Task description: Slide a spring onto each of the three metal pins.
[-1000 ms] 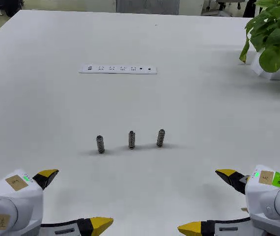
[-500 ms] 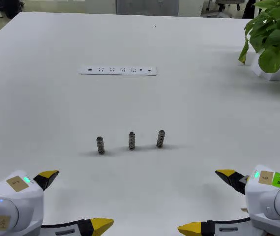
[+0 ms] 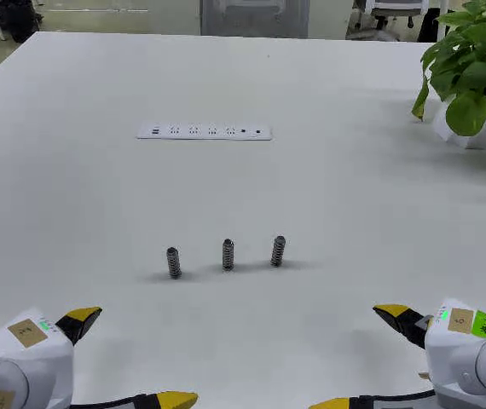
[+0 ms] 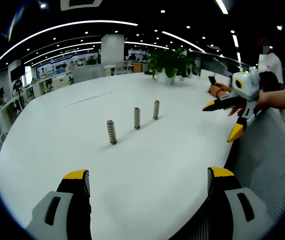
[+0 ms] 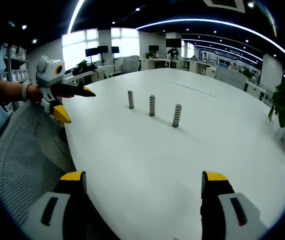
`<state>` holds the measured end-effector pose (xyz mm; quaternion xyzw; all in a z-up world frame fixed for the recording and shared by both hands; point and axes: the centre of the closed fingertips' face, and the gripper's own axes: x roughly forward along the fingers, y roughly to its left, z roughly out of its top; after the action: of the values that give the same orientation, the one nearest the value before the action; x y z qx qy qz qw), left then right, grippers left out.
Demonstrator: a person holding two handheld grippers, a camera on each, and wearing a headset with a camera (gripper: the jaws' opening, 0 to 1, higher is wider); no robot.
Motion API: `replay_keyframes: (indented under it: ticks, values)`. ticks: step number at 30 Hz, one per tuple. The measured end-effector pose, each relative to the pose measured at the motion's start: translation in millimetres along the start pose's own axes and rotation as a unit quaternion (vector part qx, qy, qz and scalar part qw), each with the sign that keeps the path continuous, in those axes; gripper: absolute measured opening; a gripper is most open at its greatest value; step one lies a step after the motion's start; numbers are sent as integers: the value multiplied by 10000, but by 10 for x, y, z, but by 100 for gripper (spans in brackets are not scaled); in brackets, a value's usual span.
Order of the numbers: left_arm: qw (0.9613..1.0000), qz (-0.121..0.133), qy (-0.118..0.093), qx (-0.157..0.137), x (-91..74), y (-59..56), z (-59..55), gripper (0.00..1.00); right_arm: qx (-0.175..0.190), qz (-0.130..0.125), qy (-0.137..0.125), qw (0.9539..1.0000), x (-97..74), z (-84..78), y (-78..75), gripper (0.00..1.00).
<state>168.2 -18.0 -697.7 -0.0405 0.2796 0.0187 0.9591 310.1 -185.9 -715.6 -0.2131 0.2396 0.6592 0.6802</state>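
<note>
**Fig.** Three grey coiled metal springs (image 3: 228, 254), judged already seated on their pins, were stood upright at the middle of the white table (image 3: 354, 196). Between pictures only the viewpoint was shifted. The left gripper (image 3: 130, 358) and right gripper (image 3: 358, 358) were kept released, empty, at the near edge.

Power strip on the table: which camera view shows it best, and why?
The head view: the power strip shows its sockets from above. In the left and right gripper views it is only a thin, distant sliver.
</note>
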Motion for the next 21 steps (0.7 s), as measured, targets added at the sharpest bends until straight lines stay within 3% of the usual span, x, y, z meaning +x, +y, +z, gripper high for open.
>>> replay_keyframes:
  ticks: [6,21]
  values:
    - [9998,5,-86,-178,-22,40,5,100,88,-108,-73,9999,-22,29,-54,97]
    - [9999,-14,-84,-100,-9,3,29,100,23,-79,-40,10000,-15,22,-36,97]
